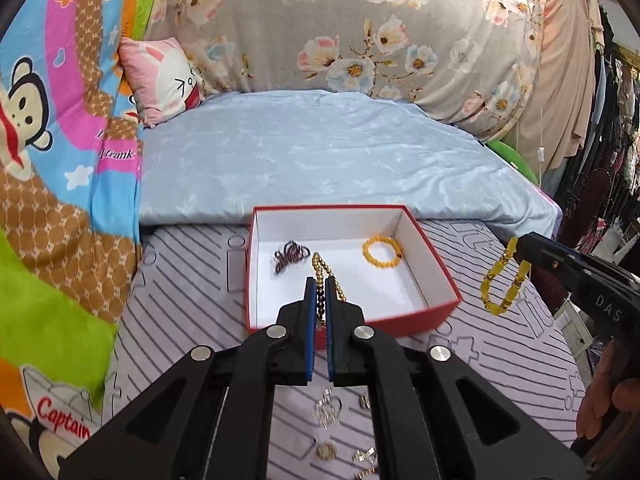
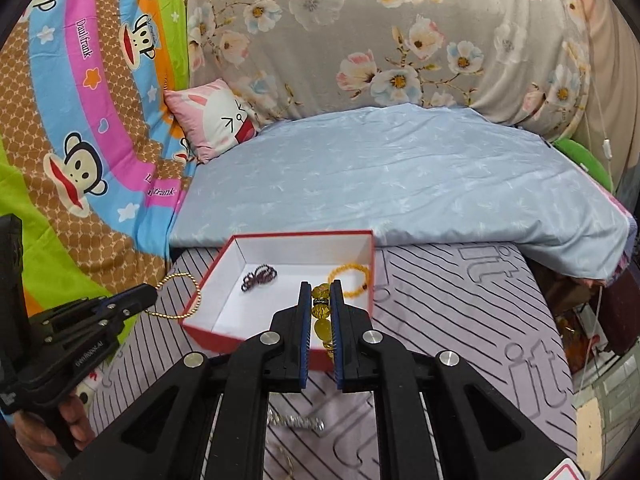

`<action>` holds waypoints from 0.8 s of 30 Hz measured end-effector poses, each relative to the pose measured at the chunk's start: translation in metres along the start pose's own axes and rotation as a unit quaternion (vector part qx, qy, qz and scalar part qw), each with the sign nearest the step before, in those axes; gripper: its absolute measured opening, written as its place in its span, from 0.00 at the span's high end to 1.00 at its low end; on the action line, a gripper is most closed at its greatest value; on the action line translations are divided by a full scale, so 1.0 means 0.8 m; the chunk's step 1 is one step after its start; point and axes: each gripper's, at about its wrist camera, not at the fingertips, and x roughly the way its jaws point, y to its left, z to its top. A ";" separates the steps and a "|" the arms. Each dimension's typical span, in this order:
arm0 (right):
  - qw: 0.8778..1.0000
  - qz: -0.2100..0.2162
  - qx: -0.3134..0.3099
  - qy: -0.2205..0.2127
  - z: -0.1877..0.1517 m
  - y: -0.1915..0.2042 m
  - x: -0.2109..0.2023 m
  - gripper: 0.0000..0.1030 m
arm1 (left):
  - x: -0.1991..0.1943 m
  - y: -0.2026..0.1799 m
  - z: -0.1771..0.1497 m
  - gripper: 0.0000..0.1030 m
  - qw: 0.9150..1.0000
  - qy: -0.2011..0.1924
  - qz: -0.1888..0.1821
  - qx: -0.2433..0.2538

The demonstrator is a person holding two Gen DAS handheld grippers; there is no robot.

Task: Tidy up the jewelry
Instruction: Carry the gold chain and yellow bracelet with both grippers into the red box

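A striped mattress (image 1: pixel 188 292) bears an open red box (image 1: pixel 436 276) with white walls. Inside lie a dark beaded strand (image 1: pixel 290 257) and an orange bead bracelet (image 1: pixel 381 250). The left gripper (image 1: pixel 319 300) is clamped on a gold bead chain (image 1: pixel 320 266); the right gripper (image 2: pixel 320 304) is clamped on a yellow crystal bracelet (image 2: pixel 321 312), each held near the box.

Bed (image 1: pixel 192 280) with grey striped mattress cover. Pale blue quilt (image 1: pixel 320 152) spread across far half. Pink rabbit pillow (image 1: pixel 164 76) in back-left corner. Cartoon monkey sheet (image 1: pixel 52 140) hung along left side; grey floral sheet (image 1: pixel 360 28) behind. Clothes (image 1: pixel 608 112) hanging at far right. Even indoor light.
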 end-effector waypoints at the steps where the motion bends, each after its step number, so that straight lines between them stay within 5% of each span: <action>1: 1.000 0.005 0.001 0.003 0.007 0.000 0.011 0.92 | 0.008 0.001 0.006 0.97 1.000 -0.001 0.001 0.000; 15: 0.995 0.072 0.012 0.070 0.013 0.029 0.140 0.92 | 0.113 0.015 0.024 0.97 0.999 0.033 -0.010 -0.014; 24: 0.994 0.035 -0.003 0.108 -0.012 0.019 0.192 0.92 | 0.164 0.027 0.010 0.97 0.997 0.071 0.001 -0.012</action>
